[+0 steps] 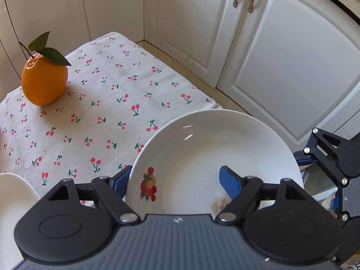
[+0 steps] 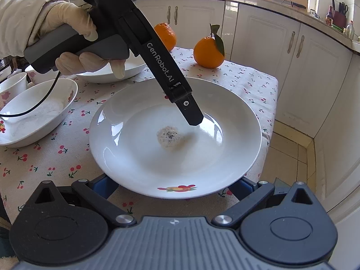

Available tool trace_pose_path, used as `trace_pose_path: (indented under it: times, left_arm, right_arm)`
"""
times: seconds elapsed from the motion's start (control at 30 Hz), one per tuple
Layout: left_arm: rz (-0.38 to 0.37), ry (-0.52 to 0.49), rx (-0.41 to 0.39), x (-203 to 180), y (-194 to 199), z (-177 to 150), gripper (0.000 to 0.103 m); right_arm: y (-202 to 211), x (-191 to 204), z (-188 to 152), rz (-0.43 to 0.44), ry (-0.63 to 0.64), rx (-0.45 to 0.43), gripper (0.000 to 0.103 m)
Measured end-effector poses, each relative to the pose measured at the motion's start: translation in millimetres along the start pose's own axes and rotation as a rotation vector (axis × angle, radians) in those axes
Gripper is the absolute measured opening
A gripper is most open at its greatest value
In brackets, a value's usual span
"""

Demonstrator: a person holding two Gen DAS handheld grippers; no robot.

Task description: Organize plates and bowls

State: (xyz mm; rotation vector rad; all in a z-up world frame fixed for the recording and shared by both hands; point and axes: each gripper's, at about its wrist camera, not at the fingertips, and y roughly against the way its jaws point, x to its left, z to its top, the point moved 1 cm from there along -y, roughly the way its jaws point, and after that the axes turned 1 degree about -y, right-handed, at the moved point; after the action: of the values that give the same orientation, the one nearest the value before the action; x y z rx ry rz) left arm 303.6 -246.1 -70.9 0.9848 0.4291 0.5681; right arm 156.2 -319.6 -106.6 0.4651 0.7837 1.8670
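A white deep plate [image 1: 202,148] [image 2: 139,153] with a fruit decal on its rim and a speckled residue at its centre hangs over the near right corner of the cherry-print tablecloth [image 1: 101,112]. My left gripper [image 1: 175,173] [image 2: 191,114] is shut on its rim, one blue finger inside the plate and the other outside under the rim. My right gripper [image 2: 173,180] [image 1: 326,157] is at the plate's near edge, jaws wide apart. Its two blue fingers run beneath the plate and their tips are hidden.
To the left stand a floral bowl [image 2: 38,117], a wide white bowl [image 2: 108,74] and a cup [image 2: 13,85]. Two oranges [image 2: 209,51] [image 2: 166,36] sit at the back; one orange [image 1: 43,81] has leaves. White cabinets [image 1: 281,56] and tiled floor lie beyond the table's right edge.
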Motion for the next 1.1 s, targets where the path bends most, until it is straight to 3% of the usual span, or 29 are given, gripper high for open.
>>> trace_pose_path:
  times: [0.6,0.8,1.1]
  left_arm:
    - [0.029,-0.007,-0.046,2,4,9,0.082]
    - [0.061,0.004,-0.093,1,30,3,0.086]
    - [0.129,-0.019,-0.217,-21,95,-30,0.091]
  right_arm:
    - [-2,-6,1,-0.006,-0.062,-0.009,0.103]
    - [16,-1,0,-0.033,-0.084,-0.026,0.103]
    - [61,27,7,-0.068,-0.118,-0.136,0.103]
